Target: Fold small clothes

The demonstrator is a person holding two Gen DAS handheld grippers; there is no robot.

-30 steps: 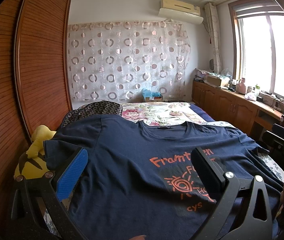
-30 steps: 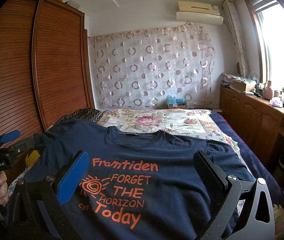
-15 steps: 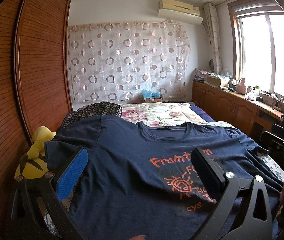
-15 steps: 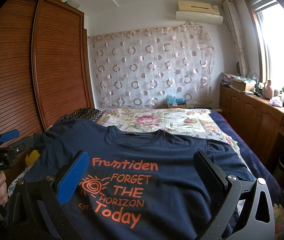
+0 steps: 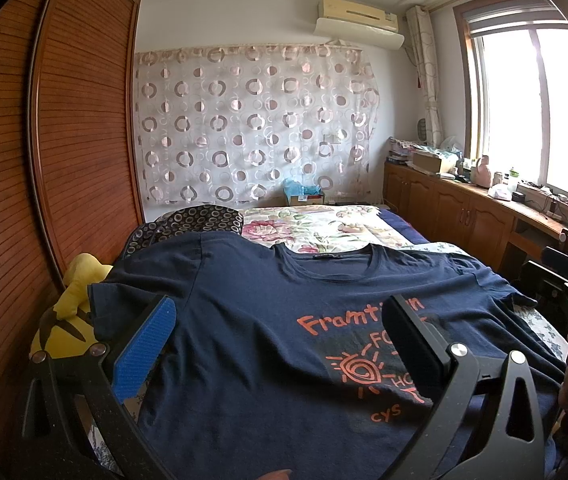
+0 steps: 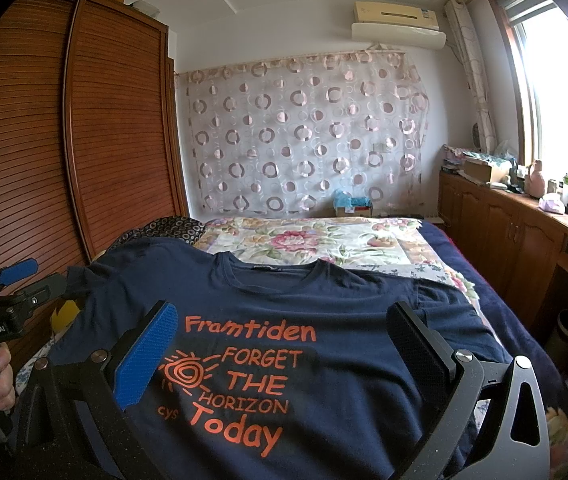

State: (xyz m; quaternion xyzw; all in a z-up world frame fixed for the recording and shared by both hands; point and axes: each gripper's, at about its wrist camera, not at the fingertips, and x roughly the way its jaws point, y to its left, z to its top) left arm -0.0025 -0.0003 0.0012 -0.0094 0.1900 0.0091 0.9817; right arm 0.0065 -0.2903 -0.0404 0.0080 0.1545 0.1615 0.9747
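One navy T-shirt [image 6: 324,320] lies flat, print up, on the bed [image 6: 496,304], judged soft, light and limp, best pinched at sleeve hems at 9 and 3 o'clock; left gripper [image 5: 279,344] and right gripper [image 6: 284,344] both gape empty above it, wardrobe [image 6: 103,140] crowding 9 o'clock, open bedding toward 12.

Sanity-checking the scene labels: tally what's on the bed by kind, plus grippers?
T-shirt, navy, spread flat: 1
Floral quilt: 1
Ring-patterned dark cushion: 1
Yellow plush toy at the bed's left edge: 1
Grippers, both open: left gripper, right gripper: 2
Total: 6
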